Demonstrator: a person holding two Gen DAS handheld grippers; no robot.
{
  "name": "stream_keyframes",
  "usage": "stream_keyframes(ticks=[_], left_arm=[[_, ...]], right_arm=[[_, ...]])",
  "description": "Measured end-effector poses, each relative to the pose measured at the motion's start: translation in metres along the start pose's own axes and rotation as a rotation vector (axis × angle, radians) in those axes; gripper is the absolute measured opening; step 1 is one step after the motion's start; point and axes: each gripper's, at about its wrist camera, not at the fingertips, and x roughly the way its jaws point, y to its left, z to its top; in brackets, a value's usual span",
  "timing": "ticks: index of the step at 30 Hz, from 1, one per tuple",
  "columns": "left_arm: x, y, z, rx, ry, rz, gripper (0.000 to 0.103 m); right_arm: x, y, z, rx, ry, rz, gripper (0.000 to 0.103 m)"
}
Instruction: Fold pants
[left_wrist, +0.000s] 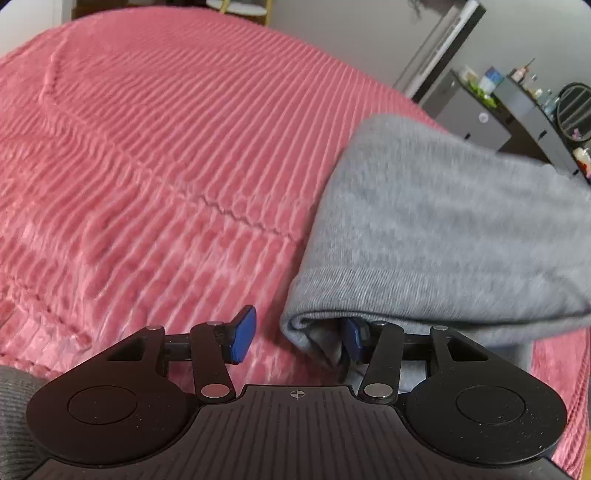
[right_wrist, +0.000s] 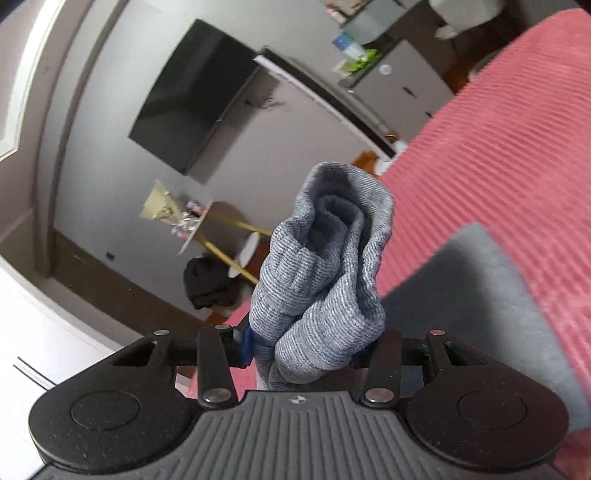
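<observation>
Pants of soft grey knit lie folded on the pink ribbed bedspread, toward its right side as the left wrist camera sees it. Their long axis runs from the near fold, just ahead of the left gripper, away toward the far right, where the cloth blurs out against the dark dresser. The rounded folded edge faces the gripper, and the layers open there into a small pocket.

That left gripper is spread wide. Its left blue pad stands over bare bedspread, clear of the cloth, while the right pad is tucked into the fold's opening, with grey fabric draped over it. Nothing is squeezed between the two.

The right gripper is lifted and tipped toward the wall, pinching a bunched end of the pants. The ribbed cuff stands up from the jaws and ends in a rolled mouth pointing away from the camera. A smooth grey panel of the same garment slopes off to the right over the bedspread.

Behind it hang a dark television and a small round side table with clutter I cannot make out. The dresser top carries bottles and small containers, contents too small to tell.
</observation>
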Motion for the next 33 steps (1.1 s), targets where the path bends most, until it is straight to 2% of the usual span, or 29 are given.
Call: stream_keyframes(ticks=[5, 9, 11, 12, 13, 14, 15, 16, 18, 20, 24, 28, 30, 32, 33], left_arm=[[-0.009, 0.004, 0.001, -0.015, -0.044, -0.019, 0.05], [-0.013, 0.007, 0.004, -0.032, -0.024, -0.048, 0.05], [-0.016, 0.007, 0.007, -0.041, -0.006, -0.077, 0.05], [-0.02, 0.007, 0.007, -0.033, -0.011, -0.104, 0.05], [-0.025, 0.005, 0.008, -0.016, -0.02, -0.126, 0.053], [-0.032, 0.001, 0.007, 0.012, -0.028, -0.143, 0.06], [-0.038, -0.003, 0.008, 0.049, -0.042, -0.165, 0.064], [-0.045, -0.008, 0.009, 0.096, -0.067, -0.177, 0.072], [-0.052, -0.016, 0.01, 0.167, -0.106, -0.162, 0.078], [-0.043, -0.02, 0.016, 0.196, -0.083, -0.15, 0.081], [-0.008, -0.016, 0.029, 0.142, 0.038, -0.189, 0.081], [0.019, -0.001, 0.031, 0.065, 0.072, -0.178, 0.081], [0.026, 0.005, 0.033, 0.023, 0.097, -0.175, 0.081], [0.029, 0.009, 0.034, -0.007, 0.109, -0.182, 0.081], [0.03, 0.01, 0.033, -0.013, 0.112, -0.188, 0.081]], right_arm=[[-0.003, -0.027, -0.002, 0.011, 0.026, -0.044, 0.044], [-0.007, -0.048, -0.012, -0.02, 0.034, -0.07, 0.045], [-0.007, -0.058, -0.019, -0.053, 0.036, -0.115, 0.048], [-0.005, -0.065, -0.022, -0.06, 0.046, -0.149, 0.054], [-0.002, -0.075, -0.023, -0.058, 0.065, -0.192, 0.057], [0.0, -0.084, -0.025, -0.039, 0.087, -0.223, 0.067], [0.0, -0.095, -0.027, -0.003, 0.106, -0.252, 0.072], [-0.001, -0.106, -0.028, 0.036, 0.112, -0.259, 0.072], [-0.005, -0.126, -0.032, 0.105, 0.116, -0.229, 0.072], [-0.007, -0.138, -0.03, 0.175, 0.11, -0.212, 0.072], [-0.002, -0.147, -0.021, 0.236, 0.118, -0.173, 0.079], [0.014, -0.159, -0.011, 0.296, 0.155, -0.146, 0.08], [0.022, -0.16, -0.009, 0.309, 0.181, -0.132, 0.079], [0.03, -0.149, -0.009, 0.232, 0.201, -0.172, 0.067], [0.03, -0.139, -0.012, 0.172, 0.208, -0.203, 0.055]])
